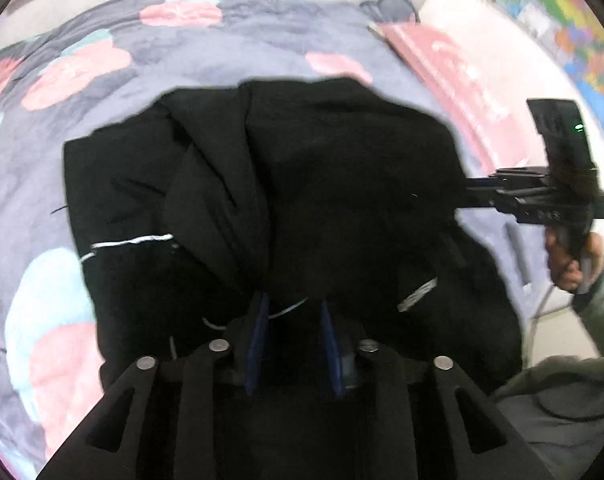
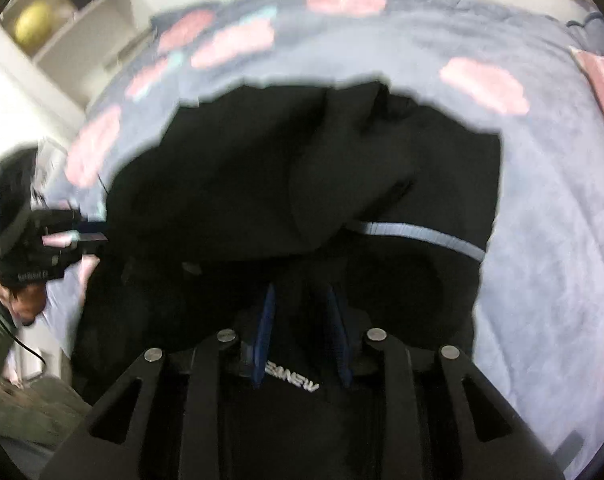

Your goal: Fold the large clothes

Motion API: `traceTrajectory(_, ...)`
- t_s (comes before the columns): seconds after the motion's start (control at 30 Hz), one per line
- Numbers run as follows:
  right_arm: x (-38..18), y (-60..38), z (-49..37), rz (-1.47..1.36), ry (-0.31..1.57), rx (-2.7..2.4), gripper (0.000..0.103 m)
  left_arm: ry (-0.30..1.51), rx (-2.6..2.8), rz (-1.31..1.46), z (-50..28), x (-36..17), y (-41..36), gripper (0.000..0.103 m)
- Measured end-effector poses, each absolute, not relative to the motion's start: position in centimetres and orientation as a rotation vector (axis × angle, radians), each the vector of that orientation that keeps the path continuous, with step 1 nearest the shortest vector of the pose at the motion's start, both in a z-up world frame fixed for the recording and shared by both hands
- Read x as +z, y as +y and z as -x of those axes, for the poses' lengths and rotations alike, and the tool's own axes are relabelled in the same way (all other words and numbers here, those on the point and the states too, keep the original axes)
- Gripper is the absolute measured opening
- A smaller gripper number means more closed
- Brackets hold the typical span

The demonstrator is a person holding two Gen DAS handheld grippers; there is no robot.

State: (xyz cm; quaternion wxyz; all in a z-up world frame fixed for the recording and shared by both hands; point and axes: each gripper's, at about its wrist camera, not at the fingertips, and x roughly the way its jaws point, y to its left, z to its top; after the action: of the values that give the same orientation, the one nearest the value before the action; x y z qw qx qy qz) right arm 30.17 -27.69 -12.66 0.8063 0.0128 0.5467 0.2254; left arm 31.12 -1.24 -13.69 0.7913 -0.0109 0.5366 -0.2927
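black garment point(image 1: 294, 184) bunched on grey bed cover point(image 1: 206, 60) with pink spots, left tongs point(image 1: 294, 312) slightly parted over its near edge, right tongs point(image 1: 471, 194) at its right side, pink pillow point(image 1: 453, 68) beyond

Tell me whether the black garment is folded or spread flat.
Folded, loosely: the black garment has one part doubled over the rest in bunched layers on the bedspread, not flat.

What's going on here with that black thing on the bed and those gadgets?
A person is folding a large black garment on a bed with a grey, pink-patterned cover, working a hand-held gripper in each hand. The left hand-held gripper and the right hand-held gripper both point down at the near edge of the cloth, jaws slightly apart. The garment lies bunched and partly doubled over, not yet a neat fold. It is unclear whether either one pinches fabric.
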Motion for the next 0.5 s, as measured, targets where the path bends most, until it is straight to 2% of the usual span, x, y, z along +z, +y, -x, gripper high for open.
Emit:
traceTrajectory(0.13, -7.5, -26.4, -32.5, -0.065, 1.04, 0.518, 0.042, 1.006, -0.645, 0.132, -32.9, -8.4, 0.6, 0.04)
traceTrajectory(0.2, -6.2, -24.7, -34.0, -0.088, 0.998, 0.545, 0.057, 0.964, -0.668, 0.198, -34.4, -7.3, 0.5, 0.04)
traceTrajectory(0.27, -6.8, -22.5, -35.3, -0.072, 1.012, 0.541, 0.057, 0.973, -0.699, 0.276, -36.6, -7.7, -0.6, 0.04)
traceTrajectory(0.37, -12.2, -19.6, -37.5, 0.068, 1.165, 0.48, 0.057, 1.075, -0.712, 0.286, -38.7, -11.3, -2.6, 0.04)
traceTrajectory(0.5, -21.4, -20.2, -36.8, 0.101, 1.357, 0.449, 0.057, 1.307, -0.66, 0.174, -38.7, -19.5, -5.1, 0.04)
